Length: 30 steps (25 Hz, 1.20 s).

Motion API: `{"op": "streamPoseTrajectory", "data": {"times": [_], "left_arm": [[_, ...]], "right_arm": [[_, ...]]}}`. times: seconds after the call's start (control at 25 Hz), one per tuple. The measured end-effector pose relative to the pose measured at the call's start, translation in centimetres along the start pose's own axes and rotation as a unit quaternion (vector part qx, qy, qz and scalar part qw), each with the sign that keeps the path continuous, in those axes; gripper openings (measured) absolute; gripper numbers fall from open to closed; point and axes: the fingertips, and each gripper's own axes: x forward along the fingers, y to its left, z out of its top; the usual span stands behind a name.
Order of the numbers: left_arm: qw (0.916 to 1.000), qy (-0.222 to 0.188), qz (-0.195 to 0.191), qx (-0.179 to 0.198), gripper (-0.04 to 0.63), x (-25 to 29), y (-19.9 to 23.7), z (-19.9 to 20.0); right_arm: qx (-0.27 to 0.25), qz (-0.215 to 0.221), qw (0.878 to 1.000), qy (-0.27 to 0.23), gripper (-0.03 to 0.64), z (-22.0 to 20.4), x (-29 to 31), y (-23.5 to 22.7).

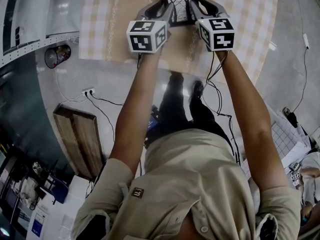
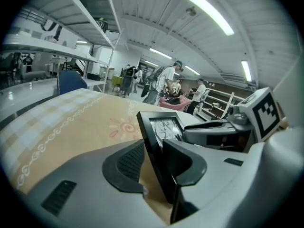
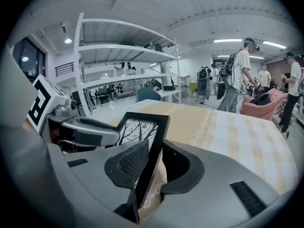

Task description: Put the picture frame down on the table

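Left gripper [image 1: 166,10] and right gripper [image 1: 193,9] jaws each clamp opposite sides of the picture frame [image 1: 179,3], over the worktop [image 1: 245,14] inward of its near edge.

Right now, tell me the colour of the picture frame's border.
Black. The picture frame shows best in the right gripper view.

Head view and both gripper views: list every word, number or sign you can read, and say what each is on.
No readable words or numbers anywhere.
Left marker cube and right marker cube: black-and-white square codes, no letters.
Shirt patch: too small to read.
Picture frame: a print of bare branches, no text.
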Motion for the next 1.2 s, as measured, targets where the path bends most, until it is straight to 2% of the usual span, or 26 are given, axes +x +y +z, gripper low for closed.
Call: {"op": "streamPoseTrajectory", "data": {"times": [0.28,0.68,1.2], "left_arm": [[0.9999,0.012,0.001,0.005,0.104,0.7,0.4,-0.8],[0.9999,0.001,0.004,0.011,0.104,0.4,0.2,-0.5],[0.9992,-0.026,0.01,0.027,0.104,-2.1,-1.1,2.5]], "right_arm": [[0.003,-0.005,1.0,0.013,0.087,-0.9,1.2,-0.5],[-0.02,-0.02,0.999,0.024,0.087,-2.2,1.7,-0.8],[-0.035,-0.018,0.999,-0.011,0.08,1.3,-0.9,-0.6]]}}
